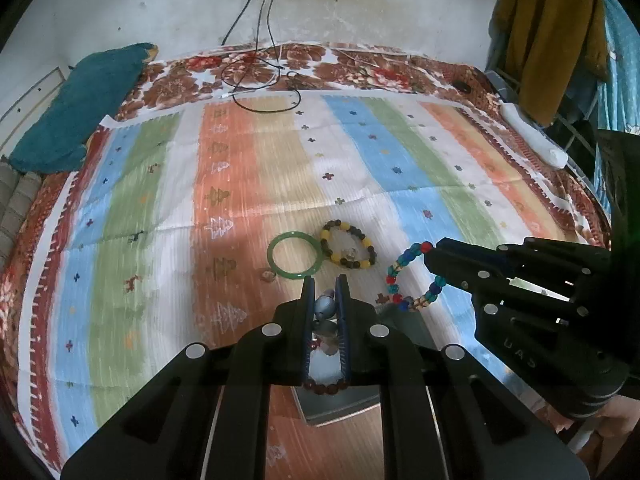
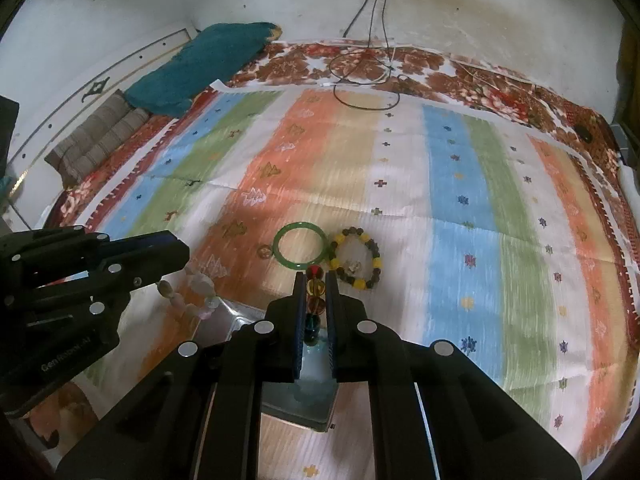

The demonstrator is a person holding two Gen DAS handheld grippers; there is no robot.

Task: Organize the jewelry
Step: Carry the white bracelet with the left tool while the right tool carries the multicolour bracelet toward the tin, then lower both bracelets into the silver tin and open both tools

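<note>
My left gripper (image 1: pixel 325 284) is shut on a pale beaded bracelet (image 1: pixel 325 307); it hangs from the gripper in the right wrist view (image 2: pixel 192 300). My right gripper (image 2: pixel 316 278) is shut on a multicoloured bead bracelet (image 2: pixel 315 298), seen dangling in the left wrist view (image 1: pixel 404 276). A green bangle (image 1: pixel 295 255) and a yellow-and-brown bead bracelet (image 1: pixel 349 249) lie side by side on the striped cloth (image 1: pixel 248 184), just ahead of both grippers. A metal box (image 2: pixel 296 396) sits under the grippers. A small ring (image 2: pixel 264 251) lies left of the bangle.
A teal pillow (image 1: pixel 76 108) lies at the far left. Black cables (image 1: pixel 260 76) run from the wall onto the bed. A white power strip (image 1: pixel 536 136) lies at the right edge, by hanging clothes (image 1: pixel 548 32).
</note>
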